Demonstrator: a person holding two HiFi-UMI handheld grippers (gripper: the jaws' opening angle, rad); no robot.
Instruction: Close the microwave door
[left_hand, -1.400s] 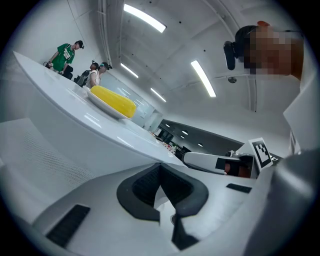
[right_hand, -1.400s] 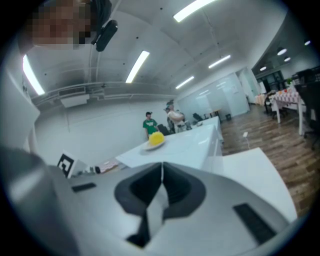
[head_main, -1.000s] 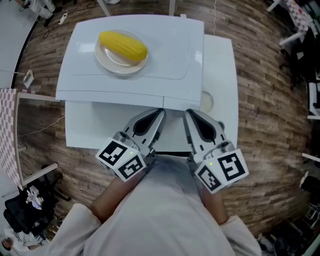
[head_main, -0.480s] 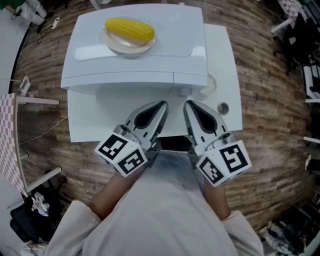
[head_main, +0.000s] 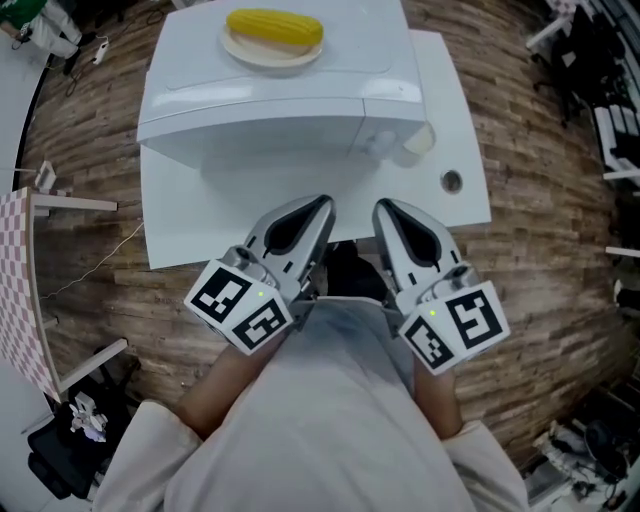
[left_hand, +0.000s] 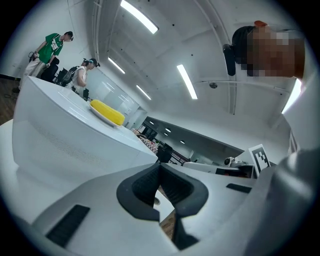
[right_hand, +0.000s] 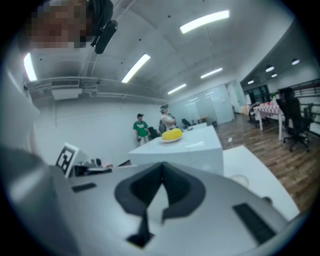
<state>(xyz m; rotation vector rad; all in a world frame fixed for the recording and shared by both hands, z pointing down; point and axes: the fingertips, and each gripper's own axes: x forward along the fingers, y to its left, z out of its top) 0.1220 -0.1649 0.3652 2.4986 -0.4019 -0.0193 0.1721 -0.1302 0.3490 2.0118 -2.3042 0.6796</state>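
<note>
White box microwave (head_main: 290, 95) stands on the white counter (head_main: 200, 235). Its door (head_main: 260, 148) appears flush, but the latch is unconfirmed. Left claw (head_main: 320, 208) and right claw (head_main: 384, 212) are both closed on nothing, clear of the door. Risk: an unlatched door swings out. A hard push could slide the yellow corn cob (head_main: 275, 25) on its round pale plate (head_main: 243, 46).

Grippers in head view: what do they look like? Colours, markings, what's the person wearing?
The left gripper and right gripper match: pale grey moulded shells with a dark teardrop recess on top, black pads on the tongs, and a white cube of black square markers with a small green light at the rear. The sleeves are cream.
</note>
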